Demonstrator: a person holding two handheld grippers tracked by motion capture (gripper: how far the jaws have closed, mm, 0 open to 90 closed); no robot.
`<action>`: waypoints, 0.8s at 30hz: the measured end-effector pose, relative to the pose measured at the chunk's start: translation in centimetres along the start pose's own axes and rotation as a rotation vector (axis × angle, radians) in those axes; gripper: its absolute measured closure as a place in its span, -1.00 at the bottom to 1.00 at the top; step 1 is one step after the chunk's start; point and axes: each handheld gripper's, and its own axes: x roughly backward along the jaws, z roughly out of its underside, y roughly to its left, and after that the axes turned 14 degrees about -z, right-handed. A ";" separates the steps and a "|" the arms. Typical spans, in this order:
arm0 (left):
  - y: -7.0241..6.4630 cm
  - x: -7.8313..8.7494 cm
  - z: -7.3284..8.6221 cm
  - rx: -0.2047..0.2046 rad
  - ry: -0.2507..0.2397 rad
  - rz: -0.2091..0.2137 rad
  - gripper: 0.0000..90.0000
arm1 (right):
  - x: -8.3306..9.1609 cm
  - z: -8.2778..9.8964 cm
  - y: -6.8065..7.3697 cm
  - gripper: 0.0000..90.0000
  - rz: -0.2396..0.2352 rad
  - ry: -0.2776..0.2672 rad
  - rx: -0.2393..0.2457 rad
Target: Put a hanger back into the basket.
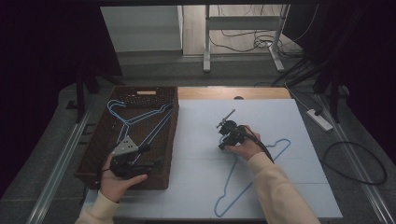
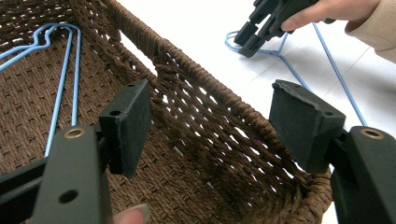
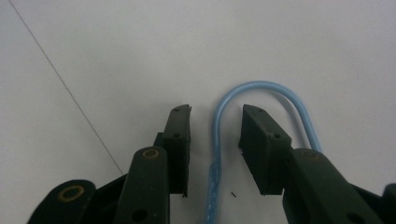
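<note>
A person's left hand-held gripper (image 1: 140,156) hangs over a brown wicker basket (image 1: 95,154), jaws spread and empty above its woven wall; blue wire hangers (image 1: 135,119) lie inside, beyond the jaws. The right hand-held gripper (image 3: 215,140) sits low over the white table (image 1: 280,121), jaws parted astride the hook of another blue hanger (image 1: 254,175), not yet pinching it. Cables trail across the grey floor (image 1: 359,116) beyond.

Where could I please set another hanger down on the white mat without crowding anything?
The white mat is bare between the basket and the blue hanger, and along its far edge. The right side is crowded by that hanger and the right gripper. The basket already holds hangers.
</note>
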 end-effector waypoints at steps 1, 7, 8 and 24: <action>0.0 0.0 0.0 0.000 0.000 0.000 -0.32 | 0.0 -0.1 0.0 0.51 0.003 0.006 0.002; -0.1 0.2 -0.1 -0.001 -0.006 0.001 -0.32 | -0.1 -0.6 0.3 0.94 0.006 0.048 -0.014; -0.1 0.3 -0.1 -0.001 -0.009 0.000 -0.32 | -0.1 -0.6 0.4 0.95 0.015 0.052 -0.016; -1.8 0.1 -0.9 -0.033 -0.014 0.033 -0.31 | 4.1 0.5 2.1 0.96 0.056 -0.200 -0.001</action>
